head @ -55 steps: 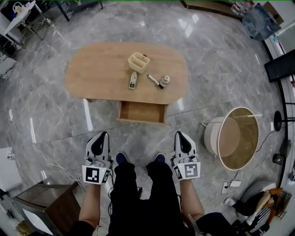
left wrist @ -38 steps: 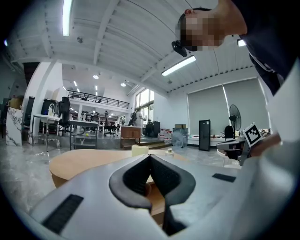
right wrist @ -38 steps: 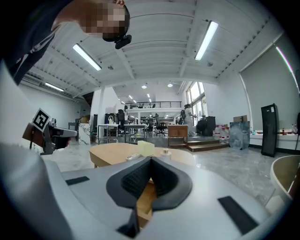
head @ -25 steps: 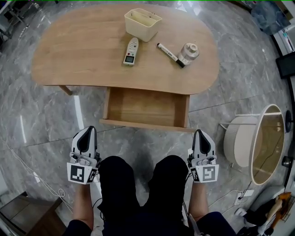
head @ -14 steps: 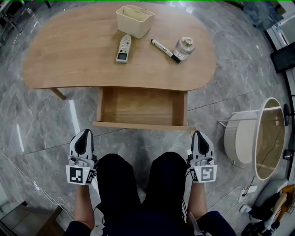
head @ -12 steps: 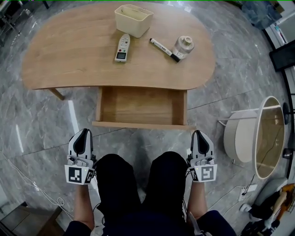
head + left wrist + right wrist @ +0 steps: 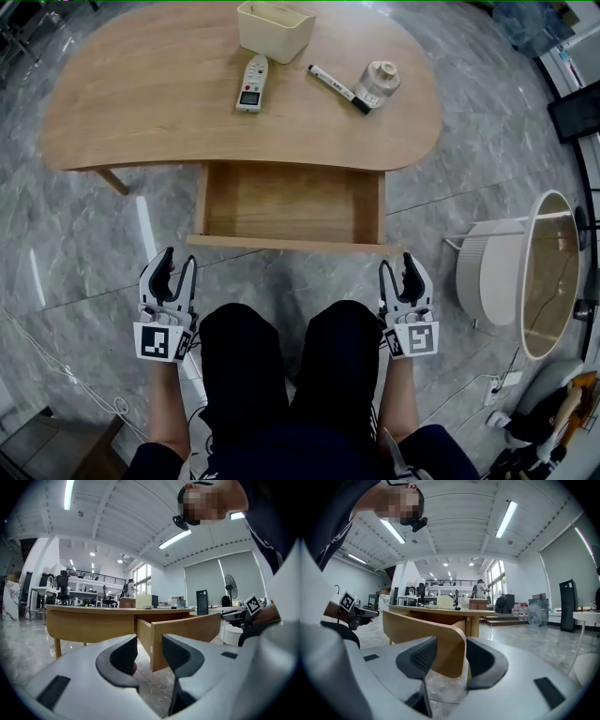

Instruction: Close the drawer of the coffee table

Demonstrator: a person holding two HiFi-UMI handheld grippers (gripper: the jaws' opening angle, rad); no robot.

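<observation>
The oval wooden coffee table (image 7: 141, 103) has its drawer (image 7: 291, 202) pulled out toward me, and the drawer looks empty. Its front panel (image 7: 291, 245) lies just ahead of both grippers. My left gripper (image 7: 174, 265) hovers near the panel's left end and my right gripper (image 7: 404, 265) near its right end; neither touches it. Both have just been opening their jaws and now stand open with nothing between them. Past the left gripper (image 7: 149, 648) shows the drawer's left corner (image 7: 187, 632). Past the right gripper (image 7: 451, 653) shows its rounded right corner (image 7: 436, 634).
On the tabletop sit a cream bin (image 7: 275, 28), a remote (image 7: 249, 84), a marker (image 7: 339, 89) and a small white jar (image 7: 380, 82). A round white side table (image 7: 487, 281) stands at the right. The person's legs (image 7: 281, 375) fill the space between the grippers.
Both grippers' jaws went from shut to open. The table and drawer have drawn nearer in the head view since the earliest frame.
</observation>
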